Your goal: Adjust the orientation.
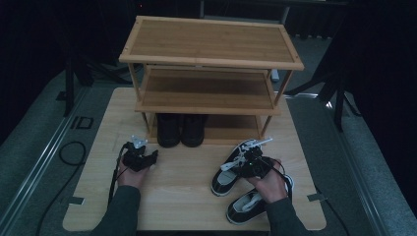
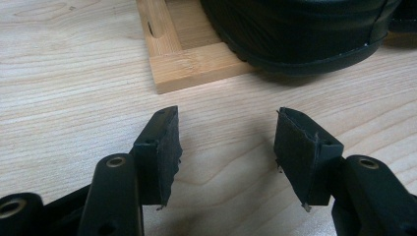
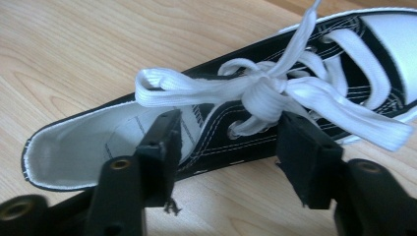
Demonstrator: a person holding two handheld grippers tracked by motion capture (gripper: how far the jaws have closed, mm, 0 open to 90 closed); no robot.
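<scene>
- The right gripper [image 3: 226,147] straddled the sneaker's [image 3: 206,123] side wall on the surface [image 1: 187,182], jaws open, apparently ready to pinch it.
- The left gripper [image 2: 226,152] rested empty, jaws spread, near the shoe rack [image 1: 206,78].

Only legible mark: "ID" on the floor [image 1: 59,105], just left of the table [image 1: 187,196]. Shoes and rack carry no readable text.
</scene>
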